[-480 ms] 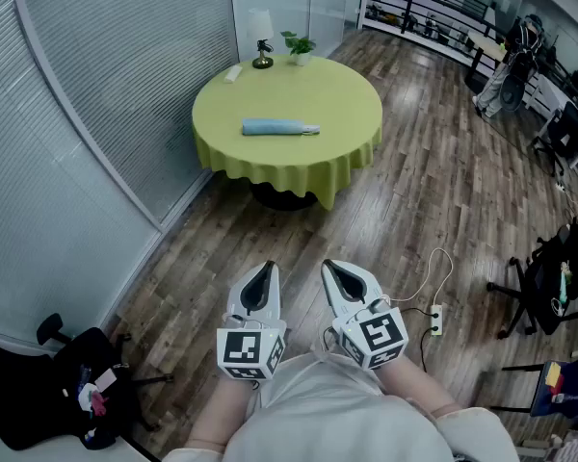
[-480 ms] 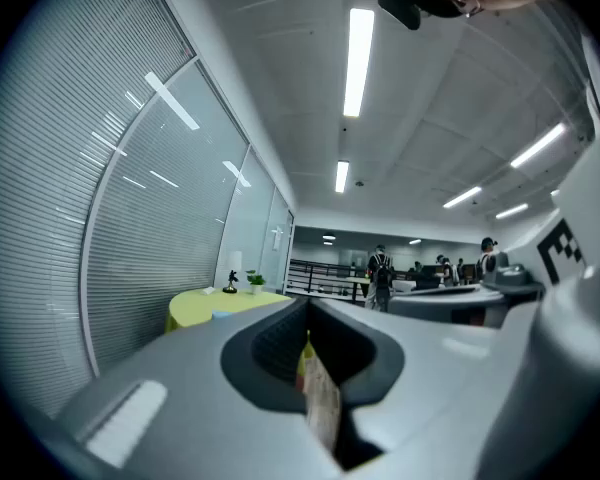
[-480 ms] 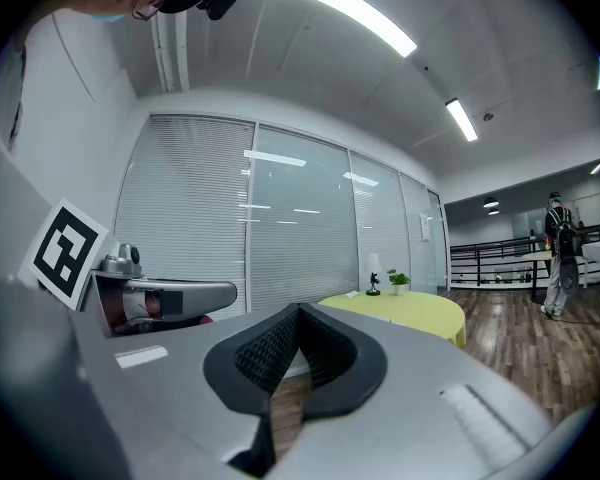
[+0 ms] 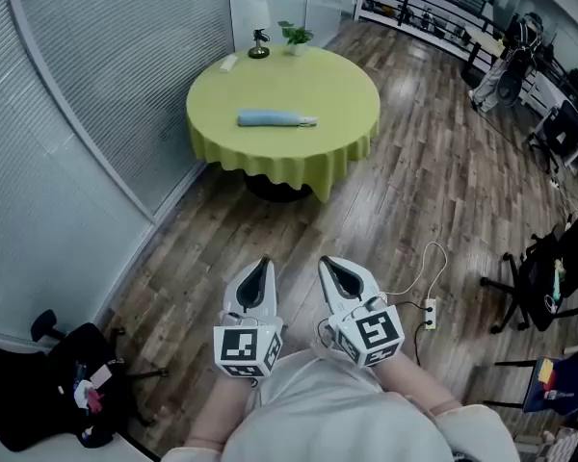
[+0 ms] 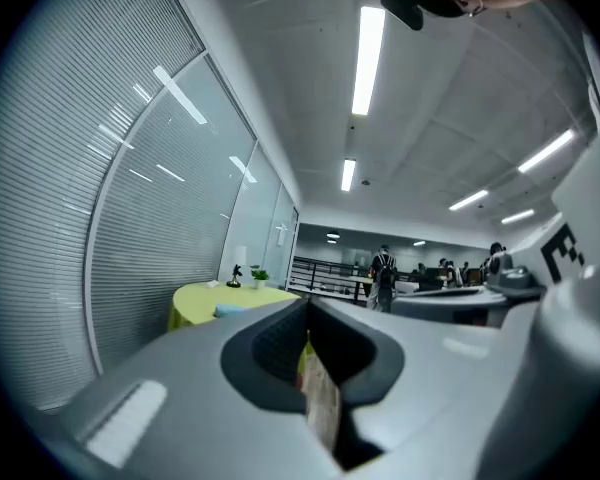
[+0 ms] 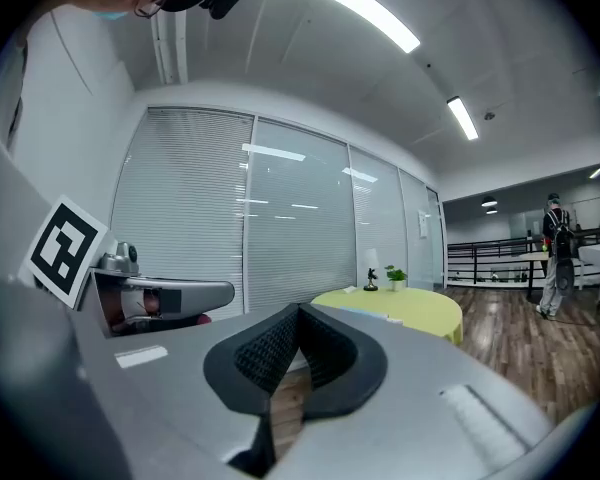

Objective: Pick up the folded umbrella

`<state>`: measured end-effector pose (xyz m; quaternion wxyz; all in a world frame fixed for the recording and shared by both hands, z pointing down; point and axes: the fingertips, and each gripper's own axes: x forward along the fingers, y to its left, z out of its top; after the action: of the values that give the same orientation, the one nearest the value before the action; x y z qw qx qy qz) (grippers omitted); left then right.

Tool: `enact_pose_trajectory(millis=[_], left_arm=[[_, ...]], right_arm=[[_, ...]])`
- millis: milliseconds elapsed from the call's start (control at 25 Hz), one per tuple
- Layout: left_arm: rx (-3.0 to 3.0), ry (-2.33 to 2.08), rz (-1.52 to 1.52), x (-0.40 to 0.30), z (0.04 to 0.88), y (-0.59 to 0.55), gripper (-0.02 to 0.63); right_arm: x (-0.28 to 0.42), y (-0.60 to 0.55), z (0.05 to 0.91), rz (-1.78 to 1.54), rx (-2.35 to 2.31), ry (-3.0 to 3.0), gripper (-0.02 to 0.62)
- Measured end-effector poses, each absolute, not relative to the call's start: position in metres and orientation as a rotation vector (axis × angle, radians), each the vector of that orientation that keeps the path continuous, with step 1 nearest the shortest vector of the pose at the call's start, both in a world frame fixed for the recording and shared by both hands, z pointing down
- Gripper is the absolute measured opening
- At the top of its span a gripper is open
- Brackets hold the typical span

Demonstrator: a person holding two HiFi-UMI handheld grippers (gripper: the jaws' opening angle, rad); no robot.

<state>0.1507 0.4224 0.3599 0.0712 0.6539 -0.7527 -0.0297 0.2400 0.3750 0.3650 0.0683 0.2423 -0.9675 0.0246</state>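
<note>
One folded umbrella (image 4: 275,118) to fetch: pale blue, lying flat near the middle of the round desk (image 4: 339,83) with its yellow-green cloth, far ahead across the wood floor. Probably light and easy to lift. Likely soft fabric wrapped over a stiff core, so apt to give a little under the pads and perhaps to slip if pinched on loose cloth alone. Best taken across the middle of its length, square to the long axis, for even balance. Paler at the right end, possibly the handle, harder and maybe slicker; too small to be sure.

Two tools, both held low and close to the person's body, well apart from the desk. Left tool (image 4: 262,269): closed right up, nothing between the jaws. Right tool (image 4: 335,271): likewise closed and empty. Would need opening wide before any grip.

Counted on the desk besides the umbrella: one small potted plant (image 4: 296,36), one small lamp (image 4: 259,38), and one flat white item (image 4: 229,63) near the rim, too small to identify.
</note>
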Motion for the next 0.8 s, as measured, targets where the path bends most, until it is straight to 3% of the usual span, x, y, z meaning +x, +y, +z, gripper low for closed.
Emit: enact_pose_trajectory(millis=[480, 800], left_arm=[[1.894, -2.238, -0.02, 0.136, 0.391, 0.409, 0.006], [1.819, -2.329, -0.074, 0.09, 0.398, 0.353, 0.006]], right_arm=[[0.229, 0.349, 0.397, 0.267, 0.711, -2.876, -0.002], [0.175, 0.287, 0.42, 0.213, 0.561, -2.876, -0.001]])
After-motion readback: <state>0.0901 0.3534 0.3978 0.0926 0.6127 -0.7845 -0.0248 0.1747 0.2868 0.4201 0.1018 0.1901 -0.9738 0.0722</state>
